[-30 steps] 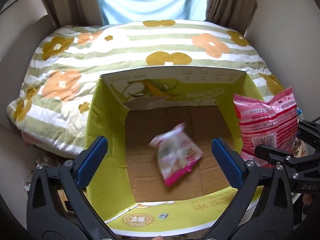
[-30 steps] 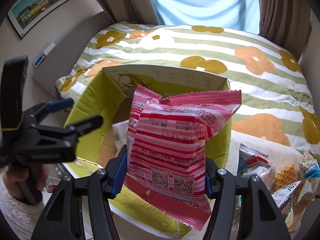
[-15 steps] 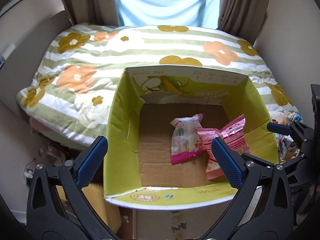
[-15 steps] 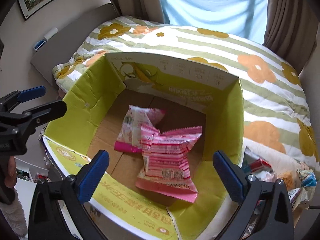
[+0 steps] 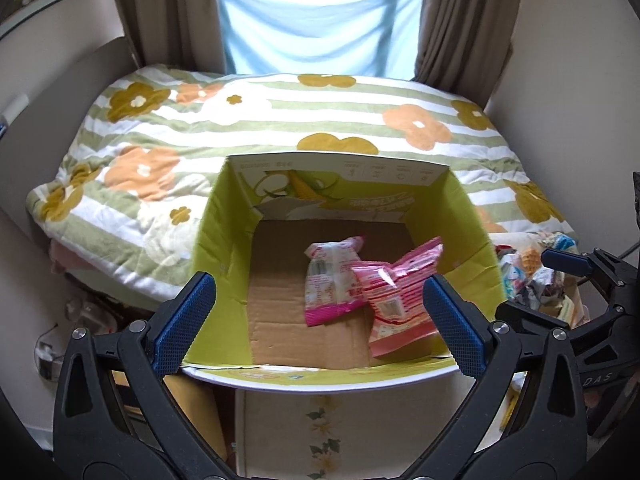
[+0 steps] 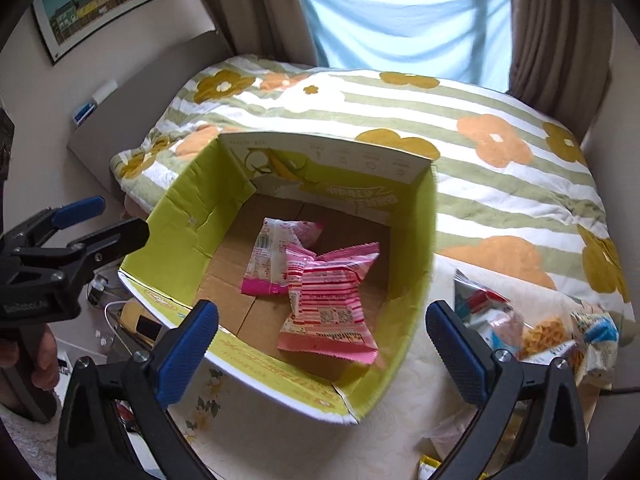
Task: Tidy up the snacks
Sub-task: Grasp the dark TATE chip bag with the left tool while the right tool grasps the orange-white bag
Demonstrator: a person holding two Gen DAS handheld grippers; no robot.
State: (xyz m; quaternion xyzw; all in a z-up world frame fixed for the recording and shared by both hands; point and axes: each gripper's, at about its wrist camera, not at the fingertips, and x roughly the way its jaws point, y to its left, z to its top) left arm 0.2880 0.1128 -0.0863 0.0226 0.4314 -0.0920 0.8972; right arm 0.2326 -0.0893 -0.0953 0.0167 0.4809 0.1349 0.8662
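An open cardboard box with green inner walls (image 5: pixel 224 240) (image 6: pixel 188 216) sits before a bed. On its brown floor lie two snack bags: a white and magenta bag (image 5: pixel 332 280) (image 6: pixel 268 256) and a pink striped bag (image 5: pixel 396 296) (image 6: pixel 332 300) that overlaps it. My left gripper (image 5: pixel 320 320) stands open above the box's near edge, with nothing between its blue pads. My right gripper (image 6: pixel 322 344) is open too, above the box's near right corner, and it shows at the right edge of the left wrist view (image 5: pixel 560 276).
A heap of loose snack packets (image 6: pixel 532 324) (image 5: pixel 528 264) lies on the table to the right of the box. A bed with a flowered striped quilt (image 5: pixel 280 128) fills the space behind. A hand (image 6: pixel 24 360) holds the left gripper's handle at the far left.
The right gripper opened and let the pink striped bag fall into the box beside the white and magenta bag. Both grippers have drawn back and up from the box.
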